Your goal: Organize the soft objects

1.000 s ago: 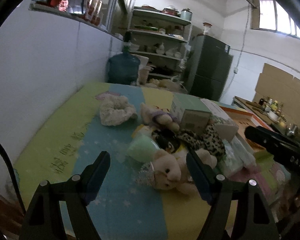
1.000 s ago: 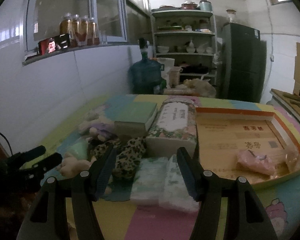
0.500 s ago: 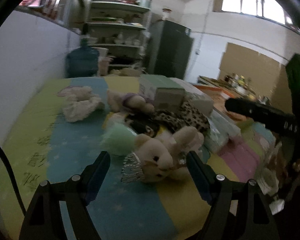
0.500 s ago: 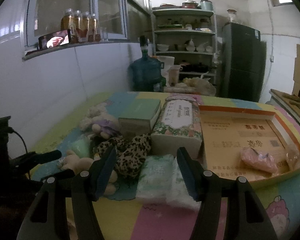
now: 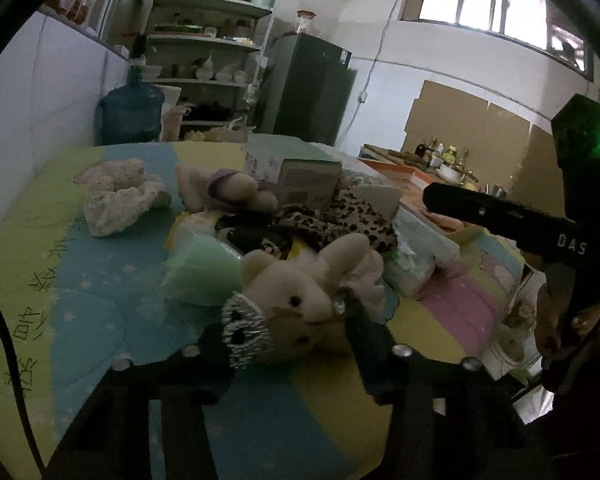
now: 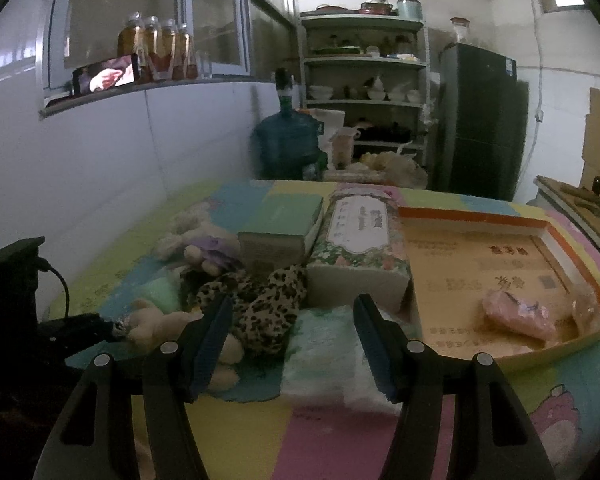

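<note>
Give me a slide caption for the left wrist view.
Left gripper fingers closing around a cream plush bear on the pastel mat.

Home kitchen/storeroom: dish shelf point(image 6: 364, 80) at back w/ fridge point(image 6: 480, 120) right of it, water jug point(image 6: 286, 140) left, jars point(image 6: 156, 48) further left.

White walls, shelf rack point(image 6: 364, 80), dark, perhaps green, fridge point(image 6: 480, 120), high windows point(image 5: 496, 4).

Pastel quilt point(image 5: 100, 288); plush toys point(image 5: 296, 296), boxes point(image 6: 360, 248)
</note>
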{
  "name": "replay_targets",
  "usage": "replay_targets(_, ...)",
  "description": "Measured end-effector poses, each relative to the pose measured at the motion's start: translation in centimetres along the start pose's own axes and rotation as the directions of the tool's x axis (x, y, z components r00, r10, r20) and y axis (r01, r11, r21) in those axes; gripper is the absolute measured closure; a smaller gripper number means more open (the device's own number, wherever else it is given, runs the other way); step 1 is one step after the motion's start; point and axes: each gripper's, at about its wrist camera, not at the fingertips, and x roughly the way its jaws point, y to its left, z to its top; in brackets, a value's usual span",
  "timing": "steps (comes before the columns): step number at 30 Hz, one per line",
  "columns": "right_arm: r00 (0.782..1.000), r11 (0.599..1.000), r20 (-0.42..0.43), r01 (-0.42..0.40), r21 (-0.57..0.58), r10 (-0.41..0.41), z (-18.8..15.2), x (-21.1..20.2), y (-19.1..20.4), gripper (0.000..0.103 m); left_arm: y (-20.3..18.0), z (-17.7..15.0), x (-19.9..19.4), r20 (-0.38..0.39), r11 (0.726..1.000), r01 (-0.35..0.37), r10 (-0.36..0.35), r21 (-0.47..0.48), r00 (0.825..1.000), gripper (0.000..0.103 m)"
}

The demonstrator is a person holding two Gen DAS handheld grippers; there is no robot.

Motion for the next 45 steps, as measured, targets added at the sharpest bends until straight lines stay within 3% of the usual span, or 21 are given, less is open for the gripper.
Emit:
replay_targets(15, 0.998, 0.999, -0.052, -0.044, 0.005, 0.044, -0.6, 0.9, 0.8, 0.039, 1.2, -0.5, -3.7, 0.114, 0.994, 0.009, 0.003, -0.105, 0.993, 0.067)
replay_targets(21, 0.994, 0.997, -0.083, -0.071, -0.008, 0.07, -0.6, 2.0, 1.5, 0.057, 1.7, -0.2, -5.9, 0.165, 0.991, -0.055, 0.075, -0.124, 0.983, 0.067)
replay_targets(30, 0.991, 0.997, -0.119, -0.071, -0.041, 0.065, -0.7, 4.1, 2.4, 0.059, 2.2, 0.0, -7.3, 0.18, 0.98, -0.139, 0.164, -0.14, 0.97, 0.067)
replay_targets(32, 0.99, 0.997, -0.132, -0.06, -0.044, 0.054, -0.8, 4.7, 2.4, 0.062, 2.3, 0.1, -7.3, 0.18, 0.979, -0.144, 0.169, -0.142, 0.969, 0.067)
replay_targets(38, 0.985, 0.998, -0.173, -0.029, -0.062, 0.018, -1.1, 6.0, 2.4, 0.09, 2.8, 0.1, -6.8, 0.169, 0.976, -0.156, 0.181, -0.155, 0.969, 0.067)
replay_targets(45, 0.988, 0.999, -0.154, -0.017, -0.049, 0.009, -1.0, 5.7, 1.9, 0.097, 2.9, -0.2, -6.8, 0.167, 0.974, -0.155, 0.183, -0.167, 0.969, 0.067)
